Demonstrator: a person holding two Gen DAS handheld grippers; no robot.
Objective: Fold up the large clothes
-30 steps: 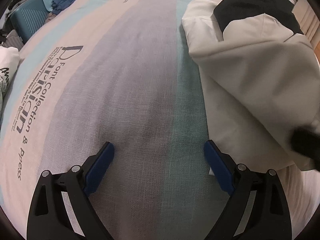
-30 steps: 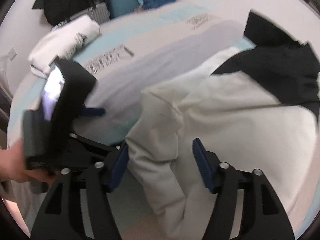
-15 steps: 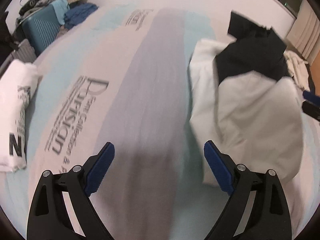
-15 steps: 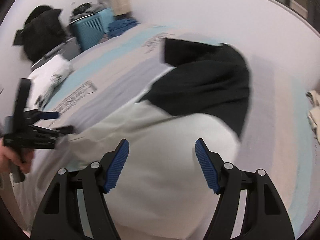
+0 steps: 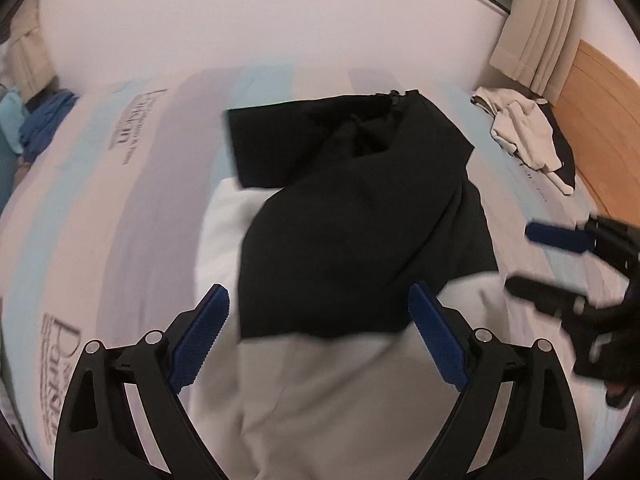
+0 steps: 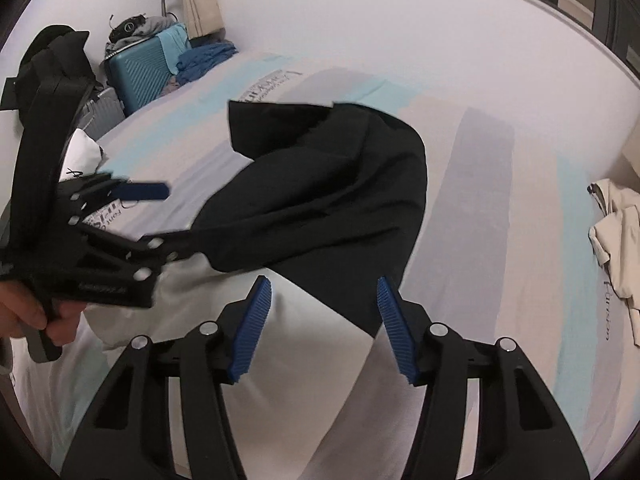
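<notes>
A folded black-and-white garment (image 5: 352,248) lies on the striped bedspread (image 5: 120,200); its black part is on top at the far end and its white part is near me. It also shows in the right wrist view (image 6: 332,200). My left gripper (image 5: 320,336) is open and empty, held just above the garment's near white part. My right gripper (image 6: 324,320) is open and empty over the garment's right side. Each gripper shows in the other's view, the right gripper at the right (image 5: 560,256) and the left gripper at the left (image 6: 132,216).
A crumpled beige and black garment (image 5: 528,136) lies at the far right of the bed by the wooden headboard (image 5: 600,100). A folded white printed garment (image 6: 80,160) lies at the left. A teal suitcase (image 6: 136,76) and blue clothes (image 6: 204,58) stand beyond the bed.
Both grippers have lifted and swung away from the garment's near edge toward its black end. The left view has turned right, from bare bedspread onto the garment. Both stayed open.
</notes>
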